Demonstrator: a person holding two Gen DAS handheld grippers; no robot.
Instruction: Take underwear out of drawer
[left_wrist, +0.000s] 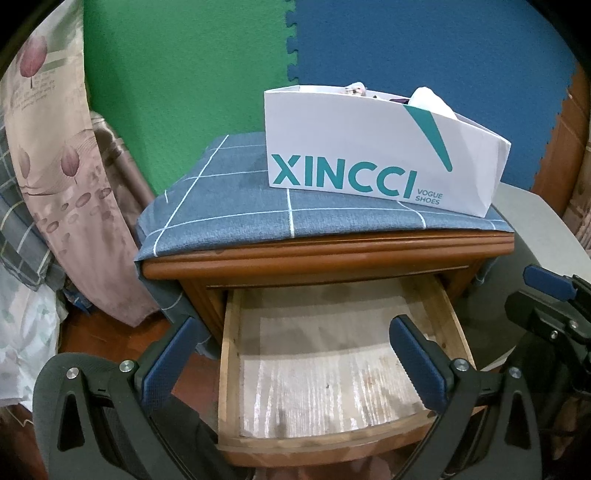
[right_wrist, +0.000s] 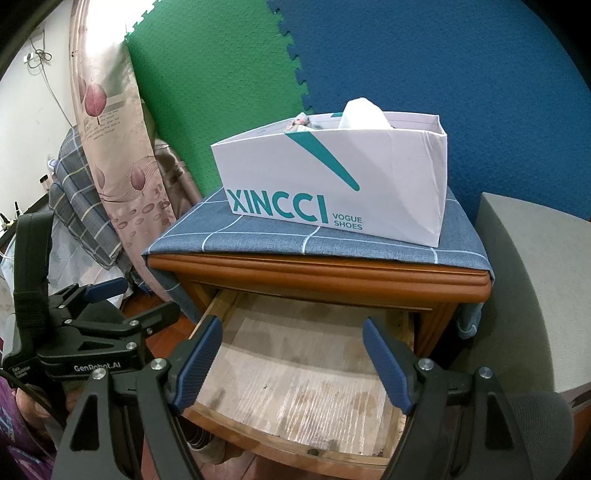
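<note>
I hold my left gripper and right gripper with jaws wide apart, holding nothing, over the pulled-out drawer. A white shoe box sits on the nightstand's back right corner.

We see the wooden drawer of a nightstand pulled well out toward us, its front edge curved. Its pale, wood-grain lining is bare and blotched with dark stains, with nothing lying on it. Above, in the white shoe box marked XINCCI, bits of fabric peek over the rim; we cannot tell whether these are the underwear.
</note>
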